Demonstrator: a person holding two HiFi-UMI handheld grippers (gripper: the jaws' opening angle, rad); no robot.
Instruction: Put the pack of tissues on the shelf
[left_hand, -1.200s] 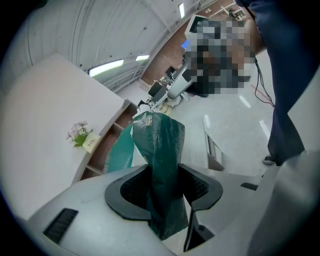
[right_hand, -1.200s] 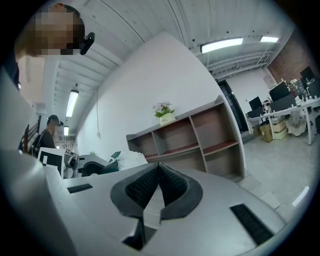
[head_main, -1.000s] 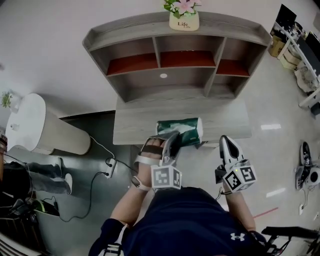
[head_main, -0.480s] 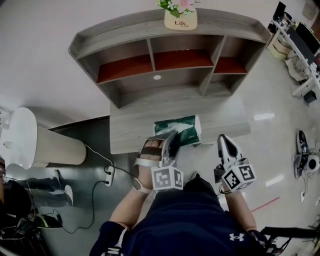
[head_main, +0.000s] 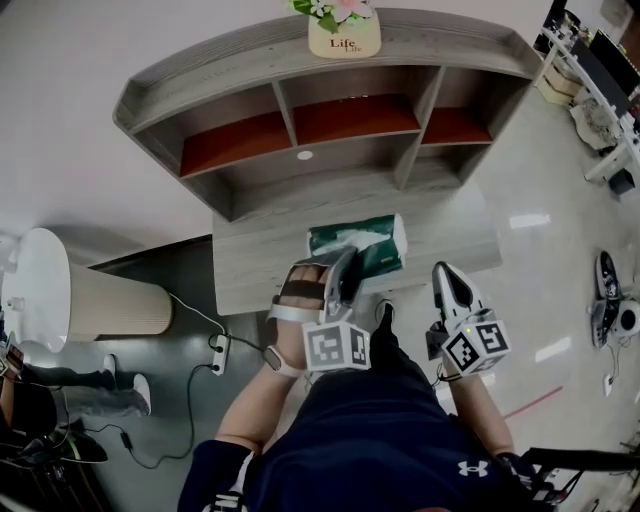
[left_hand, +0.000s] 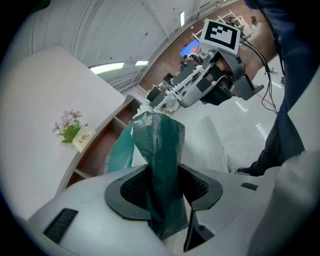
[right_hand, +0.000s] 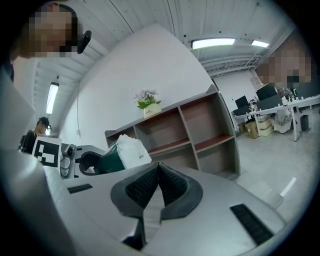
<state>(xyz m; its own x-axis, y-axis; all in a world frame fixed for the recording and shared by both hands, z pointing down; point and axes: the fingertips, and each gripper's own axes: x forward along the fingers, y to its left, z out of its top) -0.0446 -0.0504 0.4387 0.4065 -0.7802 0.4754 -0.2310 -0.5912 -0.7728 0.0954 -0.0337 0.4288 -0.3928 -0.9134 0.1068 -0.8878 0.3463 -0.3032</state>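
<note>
A: What is the left hand-held gripper (left_hand: 162, 187) doing?

B: It is clamped on the pack of tissues (left_hand: 161, 145). The dark green wrapper is pinched between the two black pads. The rest of the pack stands up out of them, free.

A: And the right hand-held gripper (right_hand: 158, 172)?

B: Its jaws are together, pad against pad, with nothing between them. In the head view it is held just to the right of the left one, apart from the pack.

A: So where is the pack?

B: In the head view it sits at the tip of the left hand-held gripper, over the grey desk (head_main: 255, 265) in front of the shelf (head_main: 200, 75), about midway along the desk's width. I cannot tell whether it touches the desk. It is in front of the compartments, outside them.

A: Describe the shelf.

B: It is grey wood, with an upper row of three compartments whose floors are red-brown and lower openings beneath them. On its top board stands a cream pot of pink flowers (head_main: 343, 35) lettered "Life".

A: And further out?

B: To the left of the desk a white round-topped cylinder (head_main: 80, 300) stands on the dark floor. A white power strip (head_main: 218, 347) with trailing cables lies near the desk's left corner. To the right the floor is pale and glossy. The person's dark blue shirt (head_main: 370, 440) fills the bottom of the head view.
</note>
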